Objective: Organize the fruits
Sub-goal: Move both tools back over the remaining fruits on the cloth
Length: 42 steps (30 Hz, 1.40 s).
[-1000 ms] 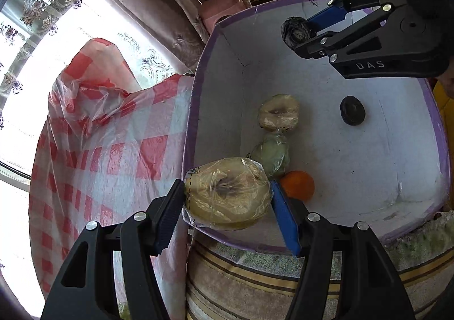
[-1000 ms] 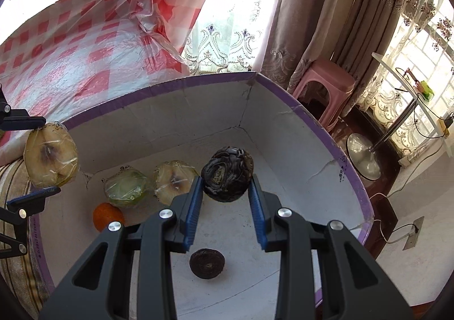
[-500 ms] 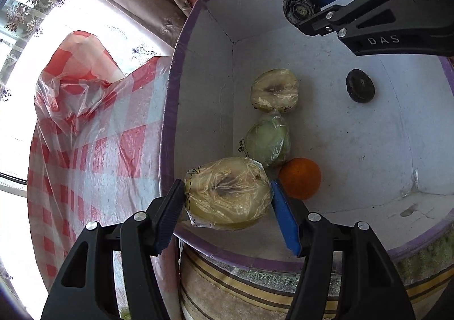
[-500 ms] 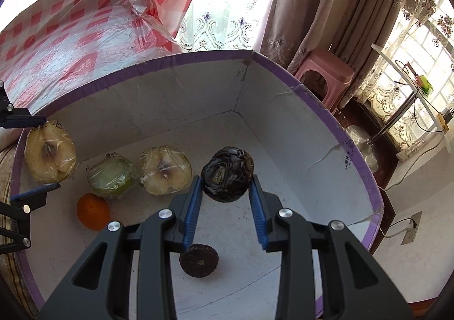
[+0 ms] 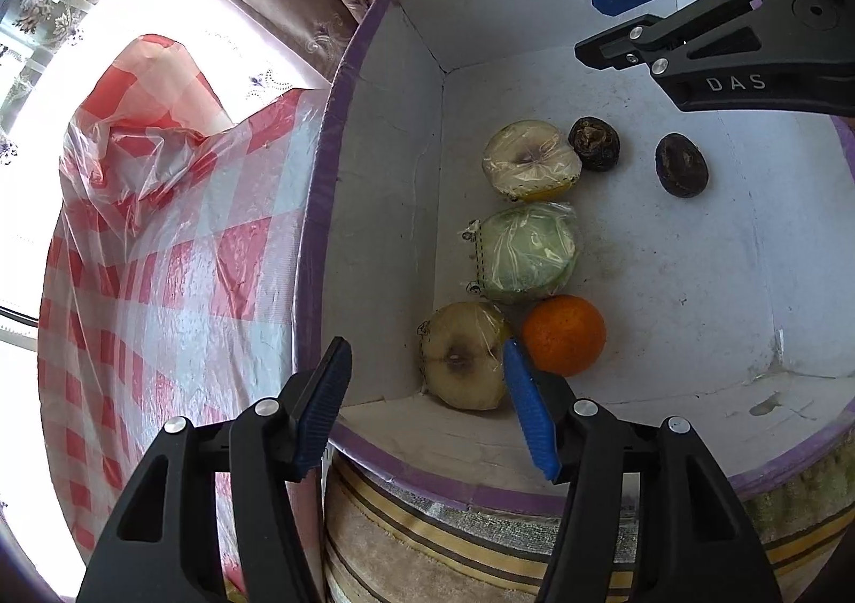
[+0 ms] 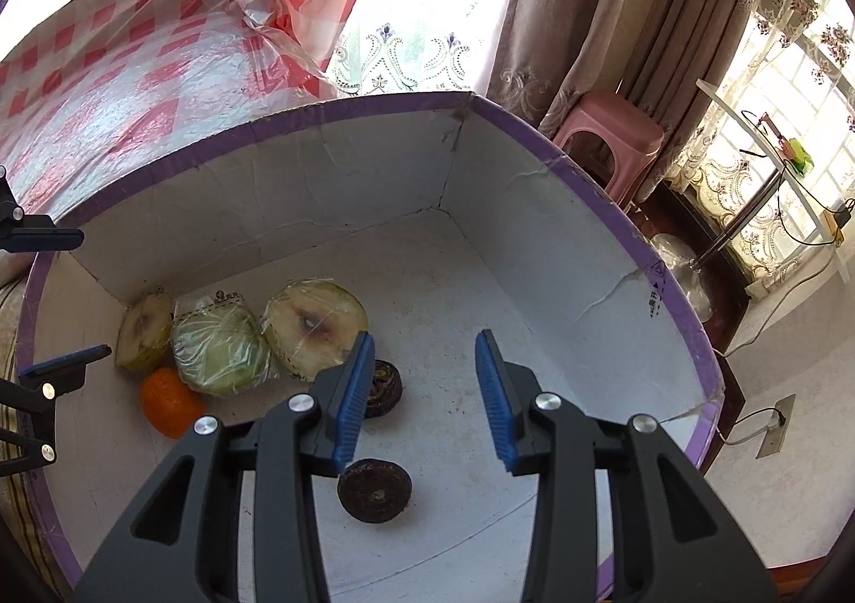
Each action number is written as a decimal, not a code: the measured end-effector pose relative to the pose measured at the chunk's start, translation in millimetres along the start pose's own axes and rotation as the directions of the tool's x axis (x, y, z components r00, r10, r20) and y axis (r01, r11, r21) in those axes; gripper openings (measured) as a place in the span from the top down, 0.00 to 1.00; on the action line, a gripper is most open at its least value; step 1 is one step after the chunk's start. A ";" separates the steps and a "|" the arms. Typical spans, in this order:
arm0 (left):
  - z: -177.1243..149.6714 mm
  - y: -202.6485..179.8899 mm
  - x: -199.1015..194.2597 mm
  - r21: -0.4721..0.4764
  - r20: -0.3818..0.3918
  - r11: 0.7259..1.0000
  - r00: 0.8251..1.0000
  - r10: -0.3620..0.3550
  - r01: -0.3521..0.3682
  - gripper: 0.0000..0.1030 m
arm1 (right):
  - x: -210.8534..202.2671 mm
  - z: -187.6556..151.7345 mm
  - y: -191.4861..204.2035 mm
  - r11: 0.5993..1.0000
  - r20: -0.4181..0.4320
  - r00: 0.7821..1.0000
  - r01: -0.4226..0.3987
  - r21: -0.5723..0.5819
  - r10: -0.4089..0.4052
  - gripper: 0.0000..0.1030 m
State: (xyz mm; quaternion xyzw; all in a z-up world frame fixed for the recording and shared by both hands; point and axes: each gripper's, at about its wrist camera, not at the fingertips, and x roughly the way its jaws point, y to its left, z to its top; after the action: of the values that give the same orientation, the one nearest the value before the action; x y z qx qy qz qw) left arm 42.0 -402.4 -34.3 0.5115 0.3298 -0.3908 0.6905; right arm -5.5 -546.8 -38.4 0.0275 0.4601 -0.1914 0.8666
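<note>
While both claws hang over the box [image 5: 342,207], neither holds anything: the left claw [image 5: 427,405] is spread wide above the near left corner, and the right claw [image 6: 422,389] is spread above the floor's middle. All the fruit lies on the box floor. Along the left wall runs a row of three wrapped halves: a near pale half [image 5: 465,357], a green half [image 5: 529,258] in the middle, and a far pale half [image 5: 529,159]. An orange [image 5: 564,333] sits just beside the near half and the green one. Two dark fruits lie further right: one [image 5: 594,143] touching or almost touching the far half, the other [image 5: 681,164] apart on bare floor.

The wrapped halves are probably soft and bruised-looking, and their film is likely slick, so a grip across the rounded sides, with light pressure, seems safest; pressing the cut face could tear the wrap. The orange looks firm and round, apt to roll, best taken across its widest part. The dark fruits look small, wrinkled and light; pinch them at the middle, where the pads [image 6: 352,400] seat flat.
</note>
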 end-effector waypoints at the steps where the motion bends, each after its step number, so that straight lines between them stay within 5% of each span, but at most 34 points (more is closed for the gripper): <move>1: -0.1 -0.1 -0.2 0.000 0.000 1.000 1.000 0.004 -0.004 0.44 | 0.3 -0.1 0.1 1.000 0.000 1.000 0.001 -0.001 -0.001 0.59; 15: -13.7 31.0 -56.6 -0.087 0.132 0.996 0.991 0.032 -0.020 0.27 | -16.3 4.4 2.9 0.999 0.047 0.999 0.028 -0.016 -0.027 0.31; 27: -96.3 82.5 -116.6 -0.296 0.207 0.951 0.966 0.157 -0.091 0.22 | -56.0 15.7 24.6 0.999 0.164 0.986 -0.022 -0.044 0.029 0.22; 33: -162.2 107.4 -138.4 -0.462 0.196 0.878 0.952 0.235 -0.121 0.21 | -69.7 20.3 50.5 0.995 0.196 0.975 -0.101 -0.022 0.104 0.21; 42: -269.4 121.3 -172.1 -0.735 0.210 0.671 0.907 0.366 -0.100 0.21 | -78.6 24.8 116.4 0.960 0.213 0.938 -0.279 -0.015 0.275 0.16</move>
State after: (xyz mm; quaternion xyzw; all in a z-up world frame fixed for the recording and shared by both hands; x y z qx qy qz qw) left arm 51.3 -87.0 97.5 0.1689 0.2606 -0.2228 0.9241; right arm 16.0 -420.5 24.5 0.0781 0.3547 -0.0730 0.9288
